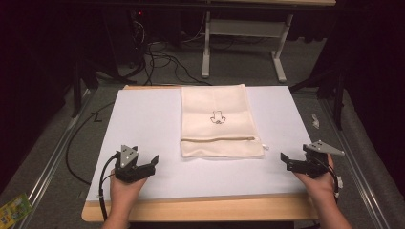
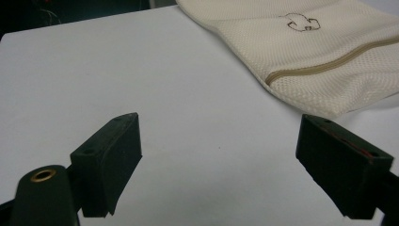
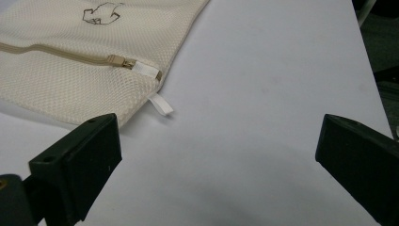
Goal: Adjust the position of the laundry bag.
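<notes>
Both pairs of jaws stand wide apart and hold nothing. In the left gripper view I see only the white sheet between the two black jaws, and it is the same in the right gripper view. From the high view, my left gripper (image 1: 143,164) is held low over the near left part of the desk (image 1: 200,208), and my right gripper (image 1: 292,162) is at the near right edge, each one in a hand that comes in from the bottom. They are well apart from each other.

Between them, a little farther from me, a cream mesh bag (image 1: 219,121) lies flat on the white sheet (image 1: 143,124) that covers the desk. Its far edge reaches the far edge of the sheet. A zipper (image 3: 51,54) runs along the bag near its closer edge, and it looks closed, with the metal slider (image 3: 120,61) at the end on my right side. A small white tag (image 3: 161,104) sticks out from that corner onto the sheet. A small dark line drawing (image 1: 217,117) is printed near the middle of the bag; I cannot read what it shows. Neither gripper touches the bag.
</notes>
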### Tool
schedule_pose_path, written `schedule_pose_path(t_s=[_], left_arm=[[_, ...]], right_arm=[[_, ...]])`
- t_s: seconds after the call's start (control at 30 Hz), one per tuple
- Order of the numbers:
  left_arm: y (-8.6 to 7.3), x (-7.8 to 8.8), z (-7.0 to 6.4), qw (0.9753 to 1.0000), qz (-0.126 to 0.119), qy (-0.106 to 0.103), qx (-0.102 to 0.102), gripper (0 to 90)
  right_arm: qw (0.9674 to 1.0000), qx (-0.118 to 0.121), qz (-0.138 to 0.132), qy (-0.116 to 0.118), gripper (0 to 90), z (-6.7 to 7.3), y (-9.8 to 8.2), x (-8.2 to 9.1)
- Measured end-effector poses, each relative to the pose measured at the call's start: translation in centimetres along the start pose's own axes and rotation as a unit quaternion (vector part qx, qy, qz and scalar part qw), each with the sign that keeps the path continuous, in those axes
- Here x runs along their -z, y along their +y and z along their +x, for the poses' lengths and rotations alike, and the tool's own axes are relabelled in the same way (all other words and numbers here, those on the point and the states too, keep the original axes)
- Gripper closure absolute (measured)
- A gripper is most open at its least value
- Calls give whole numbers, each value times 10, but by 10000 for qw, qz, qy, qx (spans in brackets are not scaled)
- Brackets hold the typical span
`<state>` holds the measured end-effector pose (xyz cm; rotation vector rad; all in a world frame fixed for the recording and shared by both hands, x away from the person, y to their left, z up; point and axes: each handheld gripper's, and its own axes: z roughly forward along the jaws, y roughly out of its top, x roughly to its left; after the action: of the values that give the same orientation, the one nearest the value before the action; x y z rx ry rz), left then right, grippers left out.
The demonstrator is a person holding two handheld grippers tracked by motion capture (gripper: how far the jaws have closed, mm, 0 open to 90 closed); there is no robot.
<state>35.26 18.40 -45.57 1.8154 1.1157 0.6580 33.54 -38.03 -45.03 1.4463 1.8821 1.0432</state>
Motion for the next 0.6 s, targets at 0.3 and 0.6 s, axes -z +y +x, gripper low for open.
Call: schedule_pose_path(t_s=[0.3, 0.6], left_arm=[[0, -14, -10, 9988, 257, -407, 52, 163], [18, -58, -59, 9914, 638, -1132, -179, 342]], right_arm=[[10000, -28, -63, -20, 13, -5, -1, 3], [9998, 164, 25, 62, 14, 4, 0, -6]])
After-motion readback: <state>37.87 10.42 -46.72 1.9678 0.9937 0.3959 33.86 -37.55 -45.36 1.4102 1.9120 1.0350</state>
